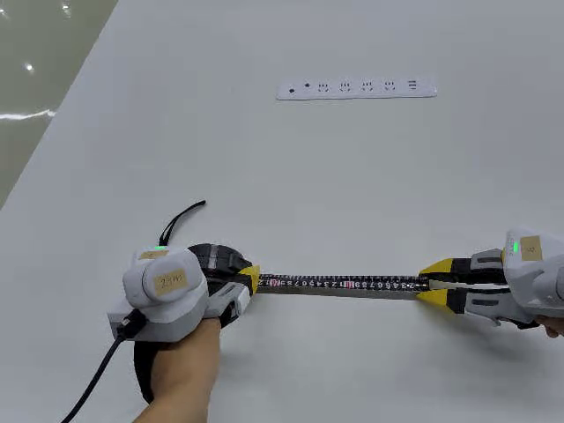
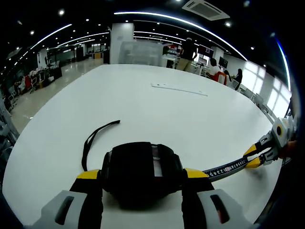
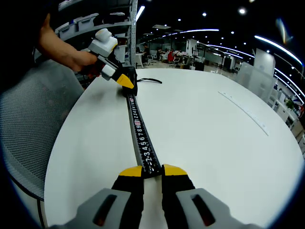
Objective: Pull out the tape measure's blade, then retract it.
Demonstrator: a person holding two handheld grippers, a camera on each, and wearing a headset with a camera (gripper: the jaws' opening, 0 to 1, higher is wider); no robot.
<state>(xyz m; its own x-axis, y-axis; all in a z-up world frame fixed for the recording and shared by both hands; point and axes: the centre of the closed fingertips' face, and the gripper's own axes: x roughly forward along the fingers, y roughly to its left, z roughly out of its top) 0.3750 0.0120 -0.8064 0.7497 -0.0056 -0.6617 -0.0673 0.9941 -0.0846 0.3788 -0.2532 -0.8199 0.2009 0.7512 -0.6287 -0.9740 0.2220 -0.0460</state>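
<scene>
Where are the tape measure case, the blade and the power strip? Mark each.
tape measure case (image 2: 142, 169), left gripper view, black housing face.
blade (image 3: 142, 138), right gripper view, numbered upper face.
power strip (image 1: 357, 89), head view, middle of its top.

Head view down, close; L/R gripper views low, opposed; share blade (image 1: 344, 284).

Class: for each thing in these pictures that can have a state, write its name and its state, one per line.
left tool: shut on the tape measure case
right tool: shut on the blade tip
tape measure case: gripped, blade out
blade: pulled out, stretched straight
strap: lying slack
power strip: nothing plugged in
</scene>
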